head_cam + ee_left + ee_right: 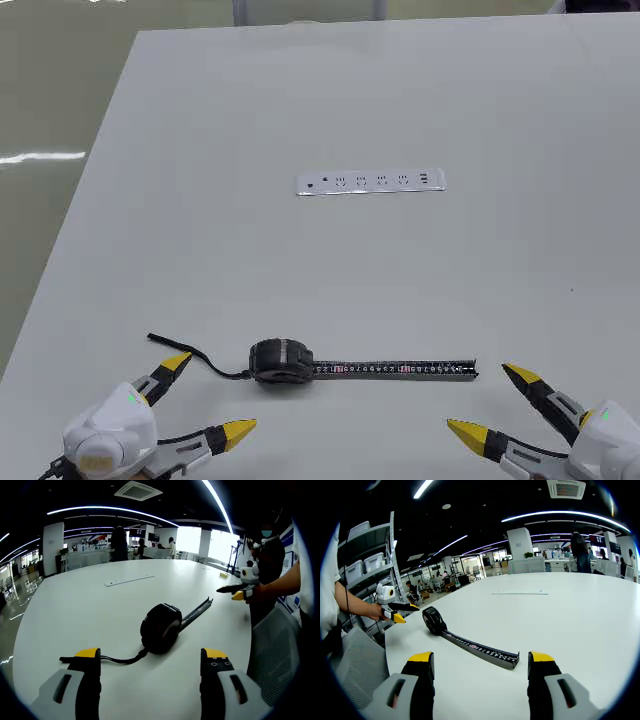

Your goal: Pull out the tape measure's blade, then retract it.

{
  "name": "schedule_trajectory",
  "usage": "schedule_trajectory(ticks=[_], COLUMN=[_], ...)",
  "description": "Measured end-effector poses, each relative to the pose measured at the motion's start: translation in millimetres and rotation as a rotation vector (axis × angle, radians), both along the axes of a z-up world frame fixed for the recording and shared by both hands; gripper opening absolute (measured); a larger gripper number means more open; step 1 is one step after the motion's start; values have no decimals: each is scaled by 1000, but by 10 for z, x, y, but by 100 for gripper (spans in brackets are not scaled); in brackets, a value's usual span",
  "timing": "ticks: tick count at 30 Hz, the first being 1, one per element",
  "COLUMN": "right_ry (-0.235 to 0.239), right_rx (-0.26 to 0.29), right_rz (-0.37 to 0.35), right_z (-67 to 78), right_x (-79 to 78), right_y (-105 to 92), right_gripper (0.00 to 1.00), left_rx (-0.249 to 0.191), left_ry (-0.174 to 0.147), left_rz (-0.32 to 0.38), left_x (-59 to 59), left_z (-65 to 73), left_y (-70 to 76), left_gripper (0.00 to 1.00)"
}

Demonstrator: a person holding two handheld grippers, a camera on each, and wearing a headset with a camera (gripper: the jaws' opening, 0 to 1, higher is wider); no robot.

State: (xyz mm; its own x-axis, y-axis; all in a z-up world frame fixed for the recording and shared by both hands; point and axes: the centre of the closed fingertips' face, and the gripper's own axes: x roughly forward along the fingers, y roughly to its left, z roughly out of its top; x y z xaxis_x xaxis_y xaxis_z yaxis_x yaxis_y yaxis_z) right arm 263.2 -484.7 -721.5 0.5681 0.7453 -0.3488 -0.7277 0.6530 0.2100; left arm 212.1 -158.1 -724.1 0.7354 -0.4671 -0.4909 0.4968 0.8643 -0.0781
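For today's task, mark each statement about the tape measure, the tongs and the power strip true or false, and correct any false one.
1. The tape measure's blade lies pulled out on the table. True.
2. The right tongs grip the blade's tip. False: they are open, apart from it.
3. The power strip lies beyond the tape measure. True.
4. The left tongs are shut on the tape measure. False: they are open near its strap, holding nothing.

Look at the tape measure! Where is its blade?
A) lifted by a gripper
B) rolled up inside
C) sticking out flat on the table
C: the blade lies stretched along the table from the tape measure; the left gripper and right gripper are open, off it.
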Motion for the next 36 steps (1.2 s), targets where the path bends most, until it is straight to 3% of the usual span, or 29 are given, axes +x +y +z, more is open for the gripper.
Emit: schedule_trajectory(ticks=[8, 11, 16, 18, 25, 27, 31, 36], right_ry=[-14, -17, -21, -22, -31, -37, -45, -54], right_rx=[11, 11, 11, 15, 25, 31, 34, 48], right_rz=[-33, -33, -42, -50, -63, -65, -65, -93], right_z=[62, 58, 37, 49, 77, 93, 109, 119], right_x=[-61, -101, -146, -170, -268, -287, -322, -356], right_y=[-38, -38, -73, -79, -95, -98, -78, -104], right_gripper=[77, 77, 77, 77, 77, 77, 76, 76], left_rx=[-8, -35, -19, -41, -39, -56, -43, -60], left_ry=[-4, -4, -13, -22, -37, -44, -45, -72], left_rz=[24, 48, 47, 60, 61, 68, 67, 81], left_x=[-196, -228, -270, -277, -341, -366, -414, -444], left_z=[13, 44, 74, 121, 135, 160, 159, 231], left_y=[33, 61, 73, 73, 81, 90, 101, 148], left_gripper=[80, 80, 80, 80, 80, 79, 79, 80])
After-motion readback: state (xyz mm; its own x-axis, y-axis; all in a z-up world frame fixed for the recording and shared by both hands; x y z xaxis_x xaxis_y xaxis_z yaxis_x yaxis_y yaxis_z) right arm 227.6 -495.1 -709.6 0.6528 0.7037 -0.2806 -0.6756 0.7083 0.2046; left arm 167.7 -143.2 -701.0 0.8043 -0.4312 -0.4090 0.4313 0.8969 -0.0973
